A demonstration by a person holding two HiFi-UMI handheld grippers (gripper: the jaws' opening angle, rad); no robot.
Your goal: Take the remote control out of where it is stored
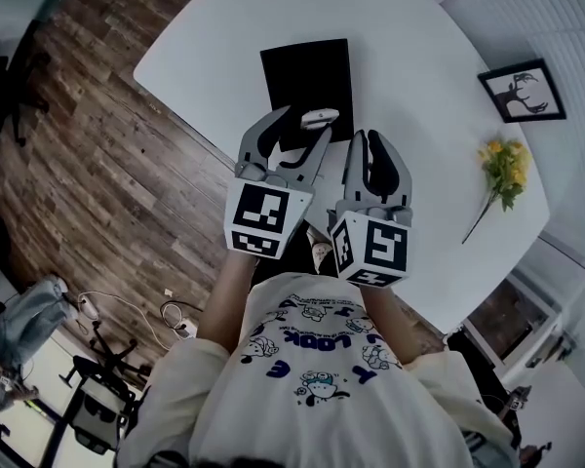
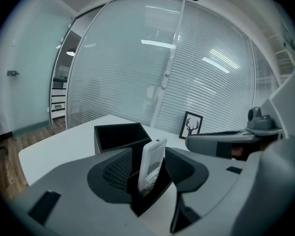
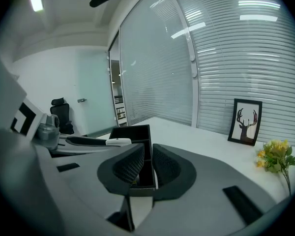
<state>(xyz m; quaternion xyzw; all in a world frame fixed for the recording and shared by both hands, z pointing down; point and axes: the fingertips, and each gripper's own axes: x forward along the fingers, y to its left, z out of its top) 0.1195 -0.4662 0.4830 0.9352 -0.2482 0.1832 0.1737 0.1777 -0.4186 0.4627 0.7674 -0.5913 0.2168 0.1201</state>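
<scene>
A white remote control [image 2: 154, 159] stands upright in the near compartment of a black box [image 1: 307, 71] on the white table [image 1: 419, 57]. My left gripper [image 1: 297, 120] straddles it, open. The remote [image 1: 319, 117] lies close to the right finger, with a gap on the left side. In the left gripper view the left gripper [image 2: 150, 154] frames the remote, with the box [image 2: 119, 136] beyond. My right gripper [image 1: 365, 136] sits at the box's near right corner. In its own view the right gripper [image 3: 148, 151] has its jaws almost together, with the box [image 3: 132, 132] wall in the narrow gap.
A framed deer picture [image 1: 523, 90] and a sprig of yellow flowers [image 1: 502, 164] sit at the table's right side. The table's rounded edge drops to wooden floor [image 1: 107, 164] on the left. Glass walls with blinds [image 2: 196, 73] stand behind. An office chair [image 3: 59, 113] is far off.
</scene>
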